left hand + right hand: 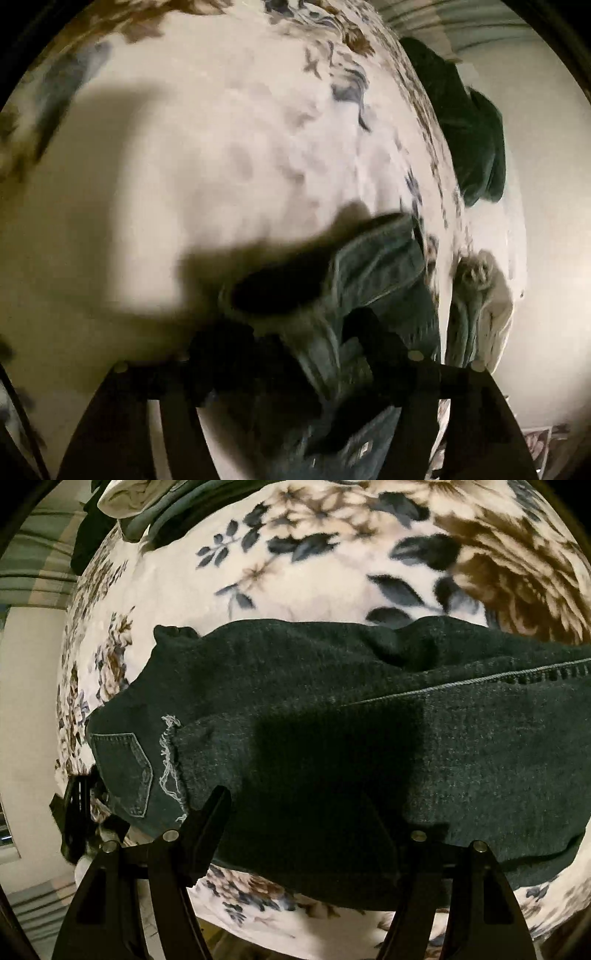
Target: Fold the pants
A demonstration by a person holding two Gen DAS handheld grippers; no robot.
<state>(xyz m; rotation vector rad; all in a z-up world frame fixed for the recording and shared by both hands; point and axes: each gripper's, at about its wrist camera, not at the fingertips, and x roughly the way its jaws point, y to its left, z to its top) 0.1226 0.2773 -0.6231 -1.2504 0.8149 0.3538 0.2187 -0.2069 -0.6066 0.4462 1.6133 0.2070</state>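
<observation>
Dark denim pants (pixel 332 716) lie across a floral blanket (pixel 314 583), folded lengthwise, with a back pocket (pixel 125 771) and frayed hem at the left. My right gripper (pixel 306 812) hovers over the pants with its fingers spread wide; nothing is between them. In the left wrist view, my left gripper (pixel 295 343) is shut on a bunched part of the pants (pixel 380 280), held above the blanket (pixel 184 166). The view is blurred.
A pile of folded clothes (pixel 147 506) lies at the blanket's far left corner; it also shows in the left wrist view (pixel 476 314) beside dark green cloth (pixel 469 125). A white wall (pixel 546 184) borders the bed. The other gripper (pixel 77 812) shows at the left.
</observation>
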